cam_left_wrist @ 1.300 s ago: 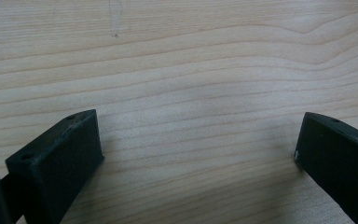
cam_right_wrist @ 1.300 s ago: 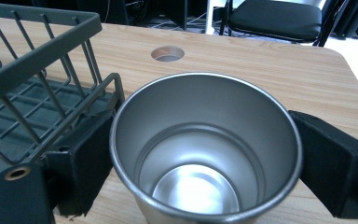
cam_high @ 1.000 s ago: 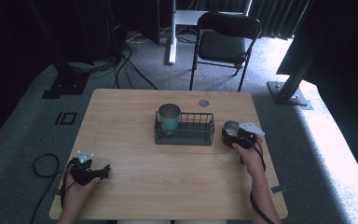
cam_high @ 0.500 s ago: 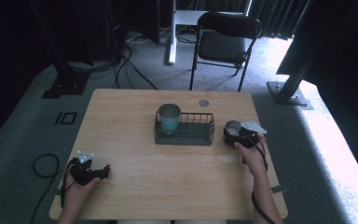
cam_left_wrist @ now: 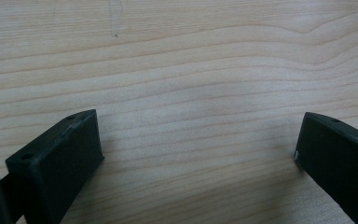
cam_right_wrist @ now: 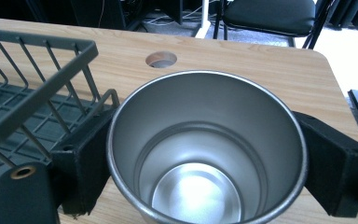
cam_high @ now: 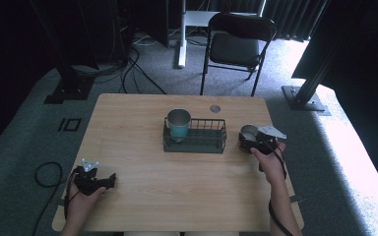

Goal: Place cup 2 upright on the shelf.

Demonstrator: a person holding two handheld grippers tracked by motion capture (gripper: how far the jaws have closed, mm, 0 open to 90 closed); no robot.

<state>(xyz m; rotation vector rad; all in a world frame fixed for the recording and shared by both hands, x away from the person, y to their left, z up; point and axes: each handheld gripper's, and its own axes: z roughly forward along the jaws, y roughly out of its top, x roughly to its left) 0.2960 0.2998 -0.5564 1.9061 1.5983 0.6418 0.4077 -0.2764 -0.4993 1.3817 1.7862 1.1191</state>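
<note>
At the lower left of the high view, the left gripper [cam_high: 109, 179] is rested on the tabletop [cam_high: 177, 191], its jaws spread wide over bare wood and nothing held. At centre right, the right gripper [cam_high: 246, 141] is clamped on a steel cup [cam_right_wrist: 205, 154], held upright with its mouth up. The basket [cam_high: 197, 145] lies just to the cup's left, touching or nearly so, with a teal cup [cam_high: 178, 124] standing in its left end. The right hand is judged far nearer for placing.
</note>
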